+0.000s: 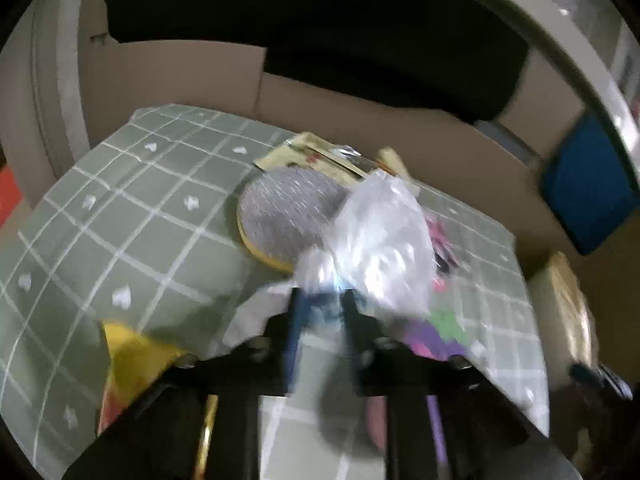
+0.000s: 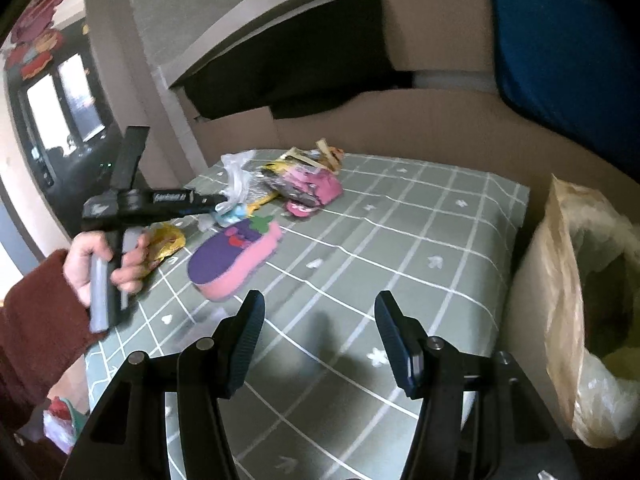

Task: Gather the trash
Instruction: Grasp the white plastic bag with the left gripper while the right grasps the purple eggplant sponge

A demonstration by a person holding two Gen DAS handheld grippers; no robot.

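My left gripper [image 1: 322,294] is shut on a crumpled clear plastic bag [image 1: 380,240] and holds it above the green checked tablecloth [image 1: 132,208]. In the right wrist view the same gripper [image 2: 224,204] and bag [image 2: 236,176] show at the left. My right gripper [image 2: 320,304] is open and empty above the cloth. More litter lies at the far side: a silver and yellow wrapper [image 2: 276,172], pink packets [image 2: 316,188] and a yellow wrapper [image 2: 166,240]. A bin lined with a brown and clear bag [image 2: 580,280] stands off the table's right edge.
A purple and pink eggplant-shaped sponge [image 2: 236,256] lies mid-table. A grey round pad with a yellow rim [image 1: 284,212] lies under the held bag. Cardboard panels [image 2: 400,128] and a blue object [image 2: 560,60] stand behind the table.
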